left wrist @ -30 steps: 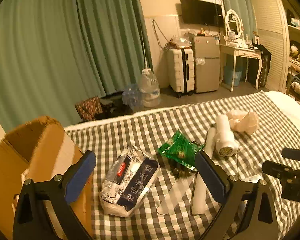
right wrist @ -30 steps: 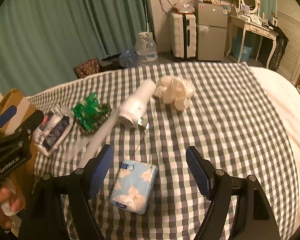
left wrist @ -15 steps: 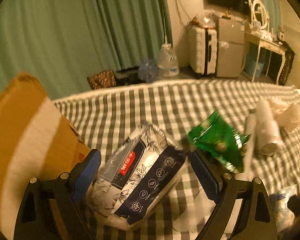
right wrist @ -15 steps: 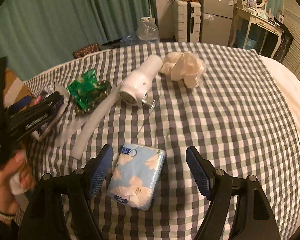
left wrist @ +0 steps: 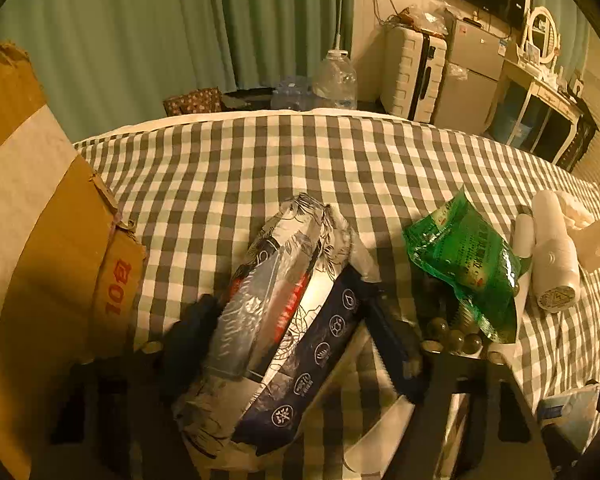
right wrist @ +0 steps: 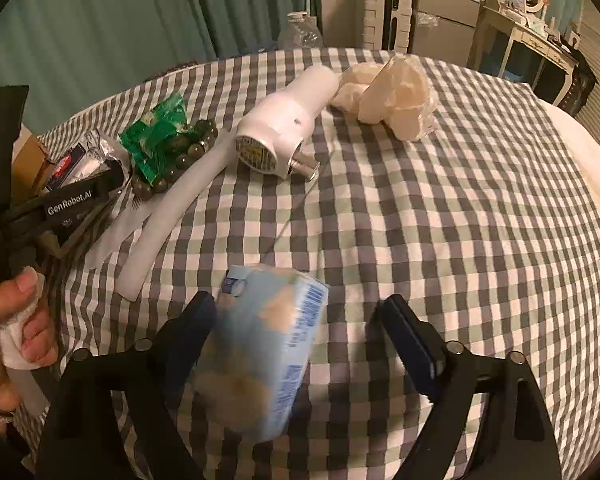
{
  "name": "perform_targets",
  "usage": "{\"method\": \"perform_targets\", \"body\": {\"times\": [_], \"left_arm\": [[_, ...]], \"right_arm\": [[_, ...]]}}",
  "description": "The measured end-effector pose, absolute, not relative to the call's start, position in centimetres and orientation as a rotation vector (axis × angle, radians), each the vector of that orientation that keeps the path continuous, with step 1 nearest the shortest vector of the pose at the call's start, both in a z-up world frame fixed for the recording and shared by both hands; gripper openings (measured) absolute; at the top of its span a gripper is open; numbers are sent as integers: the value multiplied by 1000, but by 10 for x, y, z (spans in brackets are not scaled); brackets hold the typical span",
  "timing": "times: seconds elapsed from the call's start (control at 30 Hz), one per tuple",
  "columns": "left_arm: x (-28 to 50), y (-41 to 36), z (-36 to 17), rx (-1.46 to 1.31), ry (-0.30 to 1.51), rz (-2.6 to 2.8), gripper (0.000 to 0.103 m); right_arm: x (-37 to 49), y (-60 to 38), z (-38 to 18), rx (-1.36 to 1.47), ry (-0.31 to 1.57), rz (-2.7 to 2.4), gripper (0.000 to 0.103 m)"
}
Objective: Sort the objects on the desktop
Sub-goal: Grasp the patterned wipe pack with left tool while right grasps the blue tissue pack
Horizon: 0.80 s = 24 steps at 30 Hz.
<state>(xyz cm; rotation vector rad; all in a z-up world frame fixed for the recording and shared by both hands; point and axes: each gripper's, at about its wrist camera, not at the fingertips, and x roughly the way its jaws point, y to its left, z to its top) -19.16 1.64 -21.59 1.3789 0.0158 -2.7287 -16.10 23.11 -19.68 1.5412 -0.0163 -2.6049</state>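
My left gripper (left wrist: 288, 344) is open, its fingers either side of a silver and dark-blue snack packet (left wrist: 284, 328) on the checked cloth; the packet also shows in the right wrist view (right wrist: 80, 164). My right gripper (right wrist: 300, 344) is open around a light-blue tissue pack (right wrist: 260, 348), which touches the left finger, tilted and blurred. A green packet (left wrist: 464, 256) lies on dark beads (left wrist: 456, 336). A white hair dryer (right wrist: 288, 124) and a white foam tube (right wrist: 176, 204) lie mid-table.
An open cardboard box (left wrist: 40, 240) stands at the table's left edge. A crumpled plastic bag with cream things (right wrist: 392, 96) lies behind the dryer. Bare checked cloth (right wrist: 480, 220) spreads to the right. Suitcase, fridge and water jug stand on the floor beyond.
My left gripper has moved forward and down so its fingers straddle the snack packet. My right gripper has moved forward onto the tissue pack, which has tipped up against the left finger.
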Motion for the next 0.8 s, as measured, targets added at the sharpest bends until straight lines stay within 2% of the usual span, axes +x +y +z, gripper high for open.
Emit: {"method": "perform_targets", "body": {"times": [0.07,0.17,0.33,0.43,0.53,0.57,0.6,0.8], "left_arm": [[-190,20,-213,1390,-7,-2738,54],[-189,26,-206,1405,-28,-2759,39],[-191,27,-200,1424,-22,-2783,24],[-190,27,-195,1425,-22,-2786,23],[-188,30,-189,1419,-44,-2787,22],[-189,31,-185,1412,-51,-2788,22],[-190,31,-182,1408,-53,-2789,22],[-185,33,-162,1337,-62,-2798,21]], "right_arm": [[-162,225,-200,1548,16,-2601,92],[-161,215,-206,1562,108,-2592,97],[-161,208,-209,1563,159,-2591,98],[-160,207,-209,1566,171,-2585,92],[-159,211,-204,1556,159,-2603,75],[-160,216,-201,1553,154,-2613,65],[-160,219,-199,1552,137,-2623,62],[-161,231,-191,1538,22,-2627,58]]}}
